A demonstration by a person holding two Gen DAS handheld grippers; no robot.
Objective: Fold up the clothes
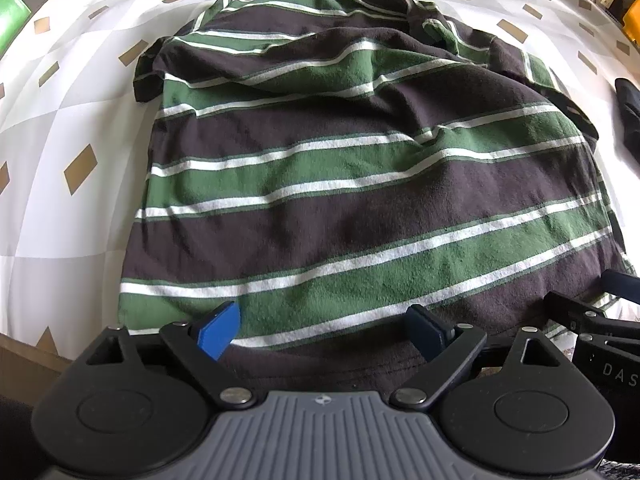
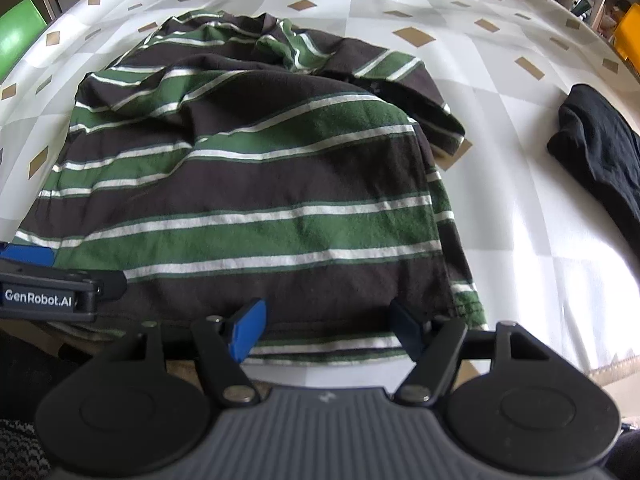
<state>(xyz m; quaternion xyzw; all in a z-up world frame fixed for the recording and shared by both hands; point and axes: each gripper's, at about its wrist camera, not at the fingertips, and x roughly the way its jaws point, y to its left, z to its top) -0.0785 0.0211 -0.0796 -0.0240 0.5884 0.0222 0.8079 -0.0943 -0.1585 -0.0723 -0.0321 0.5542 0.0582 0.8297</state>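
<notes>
Lay spread on the cloth (image 2: pixel 500 128), the shirt (image 1: pixel 360 184), striped and partly doubled over, near hem at the cloth's near edge, wrinkles bunched toward the far collar. Hung over that near hem, left gripper (image 1: pixel 324 330), jaws well apart, nothing between the pads but fabric below them, no pinch visible. Same for the right gripper (image 2: pixel 326 330), poised at the shirt's near right corner, jaws apart, clamped on nothing. Lay well right of the shirt, a black garment (image 2: pixel 600 148), untouched.

Judged risky from here: closing on one layer only, since the right corner showed a second edge peeking beneath the top layer; would have split the layers on lifting and left a crooked fold. Also likely: uneven grips at the shirt's two near corners, skewing the stripes. Wrinkles near the collar, left unsmoothed, would have been folded in. Pulling toward the near edge could have dragged the hem off the cloth.
</notes>
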